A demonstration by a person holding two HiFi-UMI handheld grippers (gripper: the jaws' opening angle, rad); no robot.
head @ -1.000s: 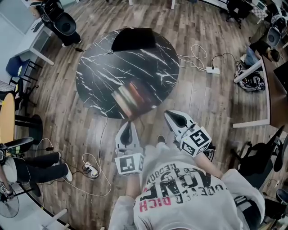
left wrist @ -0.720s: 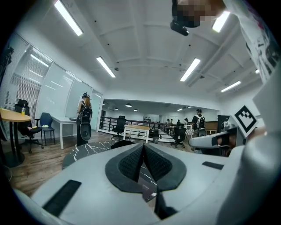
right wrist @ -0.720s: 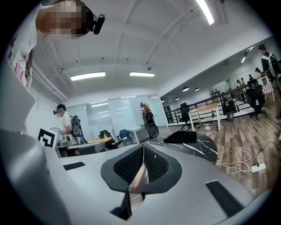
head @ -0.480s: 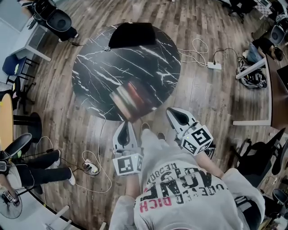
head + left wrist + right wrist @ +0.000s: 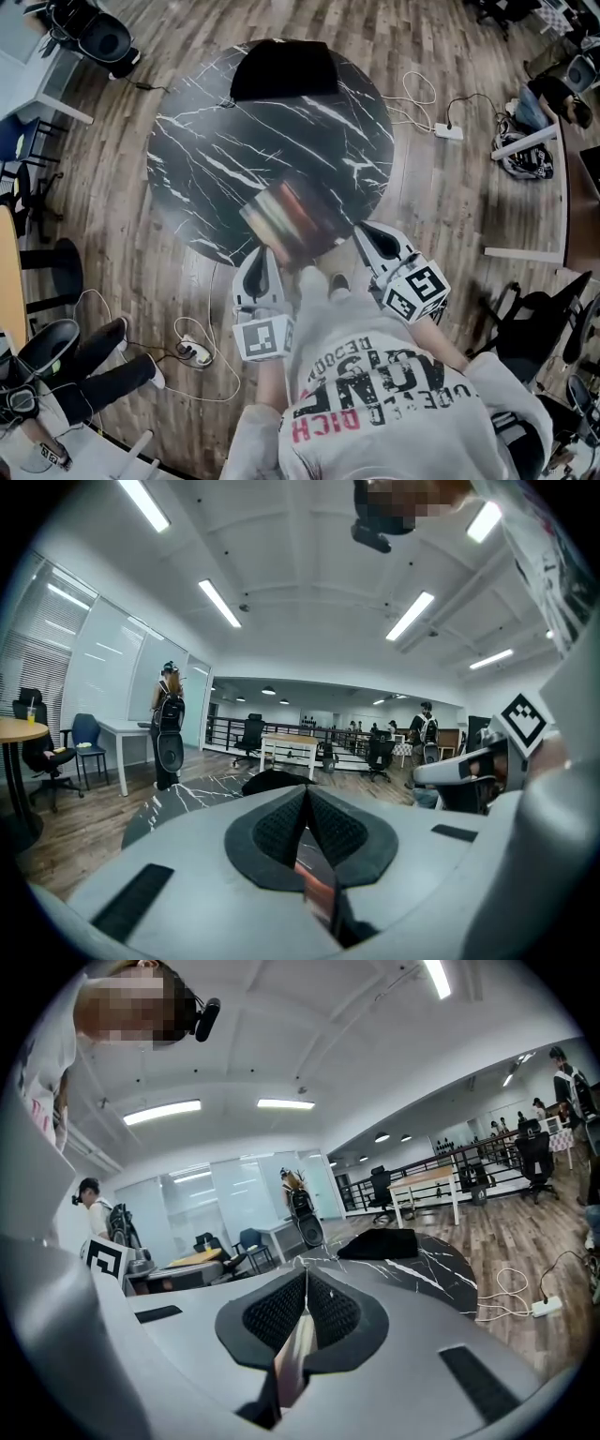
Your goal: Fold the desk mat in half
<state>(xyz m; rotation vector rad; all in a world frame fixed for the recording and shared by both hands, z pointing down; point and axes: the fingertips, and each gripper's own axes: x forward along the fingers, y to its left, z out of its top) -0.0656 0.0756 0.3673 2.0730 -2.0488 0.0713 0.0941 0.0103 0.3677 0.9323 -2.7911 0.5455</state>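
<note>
At the near edge of the round black marble bench [image 5: 206, 159], my left tongs [image 5: 265, 257] and right tongs [image 5: 368, 234] are each pressed together on an edge of the striped desk mat [image 5: 295, 220], which shows blurred between them.

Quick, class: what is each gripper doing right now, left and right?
Left gripper: fingers closed, holding a thin edge of the desk mat.
Right gripper: fingers closed, holding the desk mat too.
</note>
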